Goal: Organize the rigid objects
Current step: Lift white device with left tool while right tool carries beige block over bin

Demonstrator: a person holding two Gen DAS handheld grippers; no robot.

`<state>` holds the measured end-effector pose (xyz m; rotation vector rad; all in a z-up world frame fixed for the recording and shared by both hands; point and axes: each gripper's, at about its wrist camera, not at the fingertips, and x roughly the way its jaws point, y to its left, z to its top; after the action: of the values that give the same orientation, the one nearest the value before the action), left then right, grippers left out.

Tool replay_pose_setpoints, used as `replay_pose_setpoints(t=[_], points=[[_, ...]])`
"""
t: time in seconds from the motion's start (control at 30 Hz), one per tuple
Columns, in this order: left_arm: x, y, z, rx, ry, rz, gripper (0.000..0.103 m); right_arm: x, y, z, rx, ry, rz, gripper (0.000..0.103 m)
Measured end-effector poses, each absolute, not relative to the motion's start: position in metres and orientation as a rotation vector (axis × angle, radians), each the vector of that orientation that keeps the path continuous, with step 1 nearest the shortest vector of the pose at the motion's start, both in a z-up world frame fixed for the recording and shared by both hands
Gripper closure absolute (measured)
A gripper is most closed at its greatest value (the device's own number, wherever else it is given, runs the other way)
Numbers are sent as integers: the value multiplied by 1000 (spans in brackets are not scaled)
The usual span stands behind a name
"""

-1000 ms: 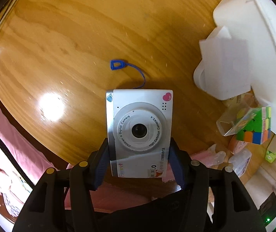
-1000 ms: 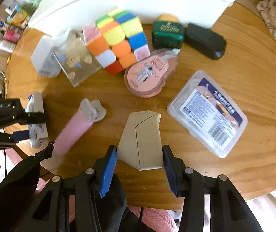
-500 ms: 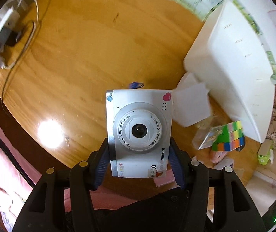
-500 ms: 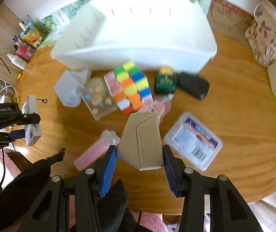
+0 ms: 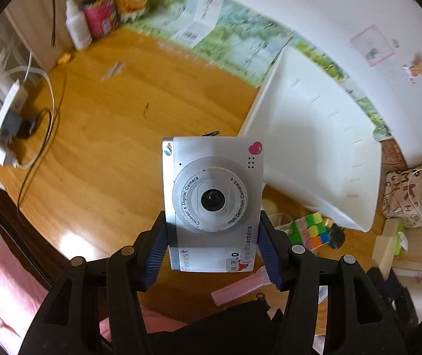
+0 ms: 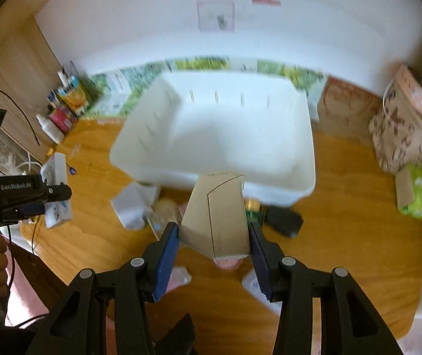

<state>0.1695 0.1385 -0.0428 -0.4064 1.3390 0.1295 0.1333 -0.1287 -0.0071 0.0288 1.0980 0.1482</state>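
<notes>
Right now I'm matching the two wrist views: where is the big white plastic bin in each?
Left wrist view: the big white plastic bin fills the right, behind the silver toy camera.
Right wrist view: it sits centre, above the held beige angular case.
Shared landmark: the white bottle by the wall.

One camera (image 5: 213,201), one bin (image 6: 225,136), two tools (image 5: 212,254).

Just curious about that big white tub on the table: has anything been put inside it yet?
No, in the right wrist view the white tub shows only bare white inside, while the small items lie on the wooden table before it.
</notes>
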Motion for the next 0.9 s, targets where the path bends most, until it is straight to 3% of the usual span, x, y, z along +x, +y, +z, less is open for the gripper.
replay_pose_setpoints(t=[0.47, 0.9], points=[[186, 100, 21, -260, 1030, -6, 43, 152, -133, 19, 22, 871, 187, 55], [194, 66, 19, -171, 826, -113, 43, 173, -164, 9, 66, 747, 143, 55]])
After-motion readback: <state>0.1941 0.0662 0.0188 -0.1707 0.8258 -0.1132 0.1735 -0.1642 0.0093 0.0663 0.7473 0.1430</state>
